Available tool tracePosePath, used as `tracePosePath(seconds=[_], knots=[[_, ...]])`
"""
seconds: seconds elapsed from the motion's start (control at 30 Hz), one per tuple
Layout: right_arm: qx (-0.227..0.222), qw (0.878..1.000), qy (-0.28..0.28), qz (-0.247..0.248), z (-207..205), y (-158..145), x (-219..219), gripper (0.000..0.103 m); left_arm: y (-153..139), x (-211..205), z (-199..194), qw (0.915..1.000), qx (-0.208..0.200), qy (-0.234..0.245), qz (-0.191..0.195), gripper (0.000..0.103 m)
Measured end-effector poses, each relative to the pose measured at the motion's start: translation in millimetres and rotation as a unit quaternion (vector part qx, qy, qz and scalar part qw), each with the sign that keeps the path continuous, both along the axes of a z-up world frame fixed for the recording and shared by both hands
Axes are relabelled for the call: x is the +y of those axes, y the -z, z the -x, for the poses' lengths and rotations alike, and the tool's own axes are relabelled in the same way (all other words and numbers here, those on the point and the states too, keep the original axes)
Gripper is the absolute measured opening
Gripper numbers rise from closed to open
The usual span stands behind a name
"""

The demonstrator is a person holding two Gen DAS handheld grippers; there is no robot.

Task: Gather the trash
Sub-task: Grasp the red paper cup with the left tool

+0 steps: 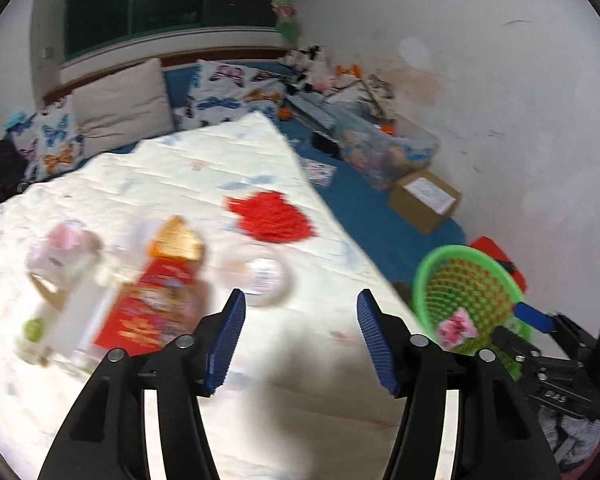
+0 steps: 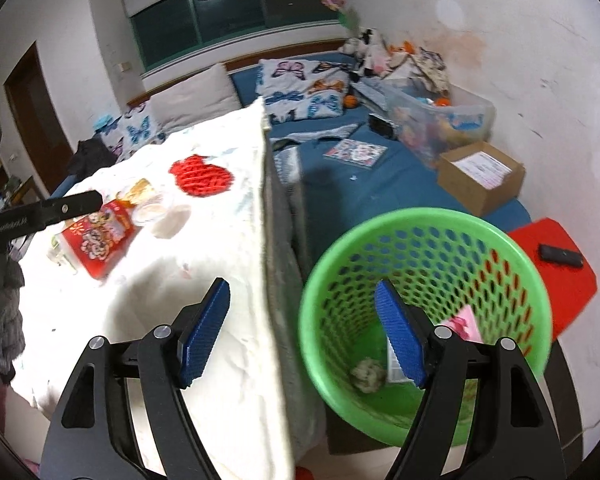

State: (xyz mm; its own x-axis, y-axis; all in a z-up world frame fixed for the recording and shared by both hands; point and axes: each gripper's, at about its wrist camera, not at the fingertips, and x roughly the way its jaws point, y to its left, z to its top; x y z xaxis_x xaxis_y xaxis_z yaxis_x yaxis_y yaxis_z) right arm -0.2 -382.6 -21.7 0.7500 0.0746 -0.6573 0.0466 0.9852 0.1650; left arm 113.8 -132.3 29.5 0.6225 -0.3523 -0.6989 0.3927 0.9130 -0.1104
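Observation:
My left gripper [image 1: 300, 336] hangs open and empty over a white quilt [image 1: 180, 168]. On the quilt ahead lie a red snack packet [image 1: 156, 304], a clear round lid [image 1: 260, 276], a red net piece [image 1: 272, 216] and a blurred pink wrapper [image 1: 60, 248]. A green mesh basket [image 1: 432, 264] stands at the quilt's right edge. My right gripper [image 2: 302, 332] is open and empty, one finger over the quilt [image 2: 180, 280], the other over the basket [image 2: 420, 216]. Inside the basket lie a pink wrapper [image 2: 466, 326] and a crumpled wad [image 2: 366, 374]. The red packet [image 2: 100, 236] lies far left.
Blue bedding [image 2: 360, 192] extends beyond the quilt, with a cardboard box [image 2: 480, 176], a clear storage bin [image 2: 440, 120] and butterfly pillows [image 2: 300, 88]. A red stool [image 2: 556, 280] carrying a black remote [image 2: 560, 256] stands right of the basket, against a white wall.

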Motion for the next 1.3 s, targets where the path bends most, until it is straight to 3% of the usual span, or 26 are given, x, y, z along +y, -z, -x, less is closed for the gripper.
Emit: tracePosePath(seconds=[0.2, 0.4, 0.53, 1.03, 1.3], knots=[[-0.002, 1.000, -0.029, 0.004, -14.9, -3.0, 27.2, 0.076, 3.9, 43.4, -32.3, 0.9988, 0.024, -0.024, -0.035, 0.066], [0.002, 0.999, -0.050, 0.006, -27.6, -2.8, 43.6, 0.076, 22.8, 66.4, -64.4, 0.9956, 0.081, -0.017, -0.044, 0.069], [0.008, 0.998, -0.058, 0.007, -37.4, 0.4, 49.5, 0.076, 33.9, 68.8, -69.9, 0.9941, 0.095, -0.002, -0.053, 0.069], [0.025, 0.995, -0.097, 0.004, -73.0, 12.3, 74.0, 0.076, 61.1, 71.5, -81.9, 0.9875, 0.119, 0.014, -0.102, 0.069], [0.035, 0.991, -0.126, 0.001, -91.2, 19.3, 93.3, 0.076, 52.1, 69.9, -68.1, 0.9906, 0.081, 0.019, -0.108, 0.067]])
